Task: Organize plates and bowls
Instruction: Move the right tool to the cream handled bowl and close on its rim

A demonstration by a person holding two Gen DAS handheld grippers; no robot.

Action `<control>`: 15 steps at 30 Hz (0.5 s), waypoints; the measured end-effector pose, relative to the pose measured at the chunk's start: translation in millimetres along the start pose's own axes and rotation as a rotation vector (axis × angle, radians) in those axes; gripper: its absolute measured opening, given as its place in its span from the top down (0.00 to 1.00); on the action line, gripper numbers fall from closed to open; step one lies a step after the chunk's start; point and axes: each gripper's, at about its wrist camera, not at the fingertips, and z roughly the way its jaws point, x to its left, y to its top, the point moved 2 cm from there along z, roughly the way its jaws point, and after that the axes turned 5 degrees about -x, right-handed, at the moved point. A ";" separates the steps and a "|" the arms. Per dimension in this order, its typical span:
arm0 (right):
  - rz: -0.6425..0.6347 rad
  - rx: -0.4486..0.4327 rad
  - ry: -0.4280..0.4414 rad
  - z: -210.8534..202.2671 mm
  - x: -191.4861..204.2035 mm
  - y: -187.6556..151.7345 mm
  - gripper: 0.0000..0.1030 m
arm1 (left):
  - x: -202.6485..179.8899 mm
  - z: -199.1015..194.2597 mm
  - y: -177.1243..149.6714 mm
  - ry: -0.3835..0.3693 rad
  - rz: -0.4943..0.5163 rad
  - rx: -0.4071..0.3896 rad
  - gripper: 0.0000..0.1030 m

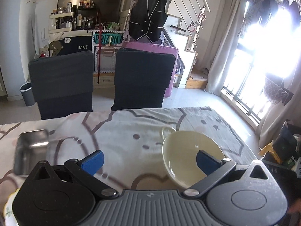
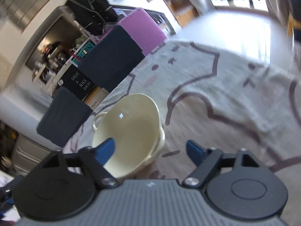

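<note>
My left claw has its blue fingers spread wide apart, holding nothing. The cream bowl sits on the cat-print cloth just ahead and toward its right finger, which overlaps the bowl's near rim in view. A steel tray lies off beyond its left finger. My right claw is likewise spread and empty, tilted; the bowl lies by its left finger, a looped handle on its far side.
</note>
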 end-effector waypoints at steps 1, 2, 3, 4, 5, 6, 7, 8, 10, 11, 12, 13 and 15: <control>0.035 0.008 0.003 5.3 -2.1 0.2 0.28 | -1.6 7.3 2.6 0.003 -0.001 0.004 0.00; 0.075 0.019 -0.003 10.7 -5.6 0.3 0.36 | -3.8 16.7 5.8 0.007 -0.002 0.007 0.00; 0.106 0.032 -0.010 15.9 -8.5 0.1 0.40 | -5.2 23.5 7.5 0.007 -0.002 0.008 0.00; 0.127 0.041 -0.015 18.7 -10.5 -2.8 0.49 | -6.2 31.1 9.0 0.007 -0.004 0.010 0.00; 0.146 0.051 -0.023 26.0 -11.4 -4.0 0.56 | -7.4 39.2 10.6 0.004 -0.006 0.016 0.00; 0.154 0.061 -0.031 30.6 -12.2 -5.3 0.59 | -8.4 45.9 11.2 0.003 -0.008 0.023 0.00; 0.154 0.068 -0.039 35.3 -12.0 -6.5 0.63 | -8.7 50.9 11.9 0.003 -0.010 0.031 0.00; 0.151 0.072 -0.039 36.3 -8.7 -8.7 0.64 | -9.5 57.3 12.7 0.005 -0.013 0.040 0.00; 0.151 0.084 -0.037 40.2 -6.5 -12.3 0.65 | -9.5 67.2 11.6 0.009 -0.015 0.052 0.00; 0.155 0.094 -0.038 43.3 -7.8 -14.7 0.72 | -9.9 72.1 10.7 0.014 -0.014 0.056 0.00; 0.156 0.107 -0.042 47.6 -8.7 -15.9 0.79 | -10.2 76.6 10.2 0.020 -0.015 0.061 0.00; 0.153 0.111 -0.038 49.6 -8.7 -15.7 0.80 | -10.0 80.6 10.4 0.025 -0.016 0.066 0.00; 0.155 0.109 -0.040 51.5 -7.6 -17.1 0.81 | -10.1 86.9 10.2 0.023 -0.026 0.077 0.00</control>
